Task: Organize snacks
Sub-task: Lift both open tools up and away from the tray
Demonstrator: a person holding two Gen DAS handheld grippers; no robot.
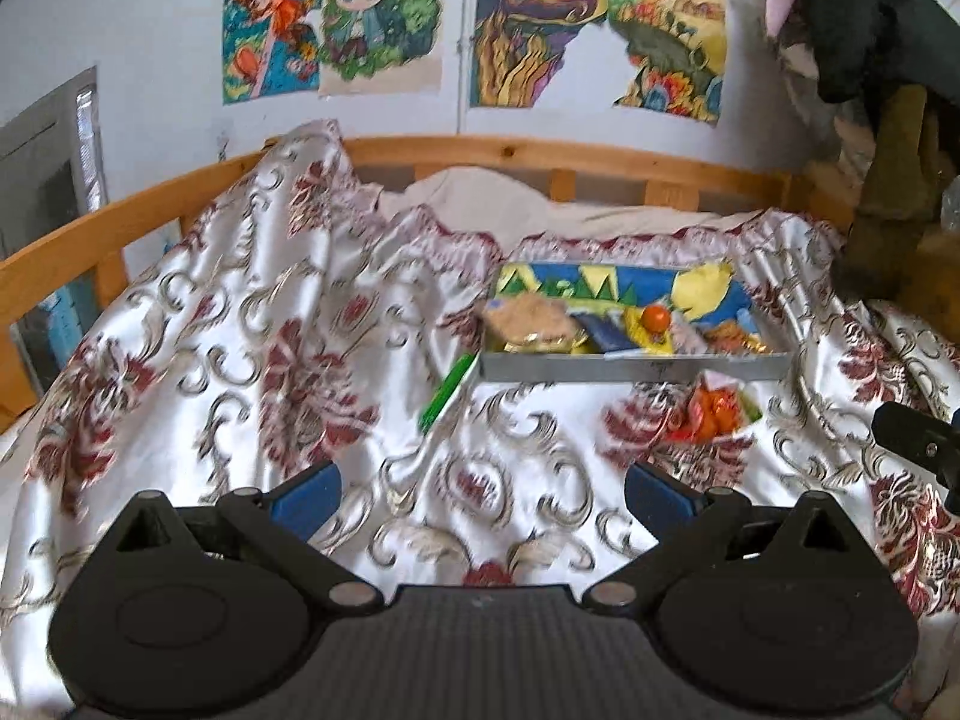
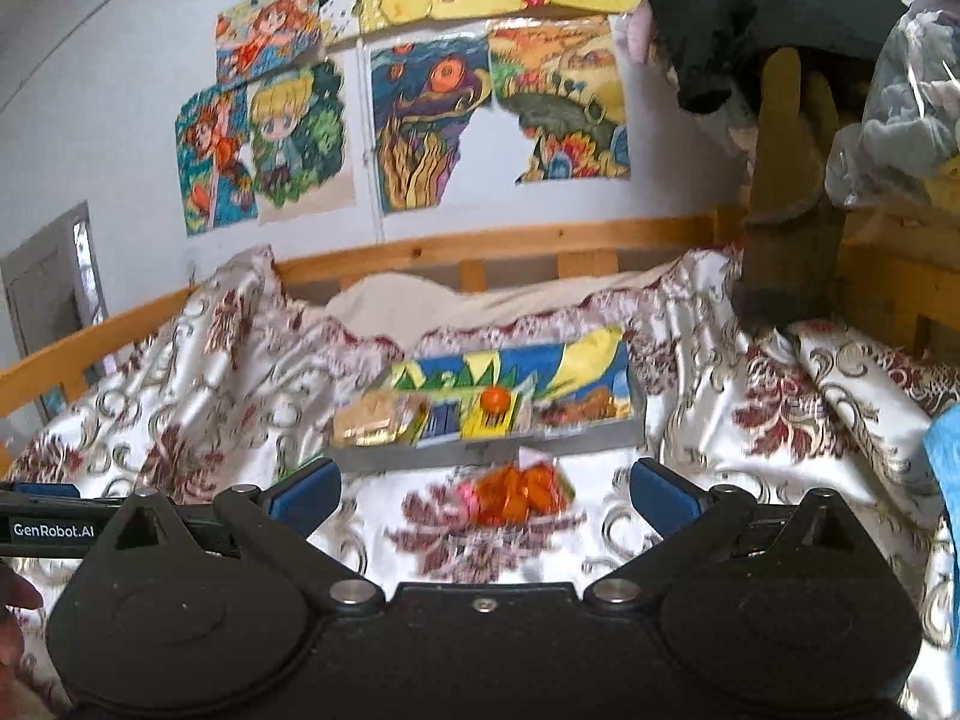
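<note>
The left gripper hangs above the bedspread with its blue-padded fingers spread wide and nothing between them. The right gripper is just as wide open and empty, with the orange snack packet lying on the cloth ahead, between its two fingers and clear of both.

That orange snack packet sits just in front of the grey tray. In the tray lie several snacks: a tan biscuit pack at the left end, a yellow pack with a round orange sweet on it, and what seems to be a dark blue wrapper between them, though blur hides its detail. A green stick pack lies tilted against the tray's left corner.

Behind the tray runs the wooden bed rail, and coloured drawings hang on the wall above it.
</note>
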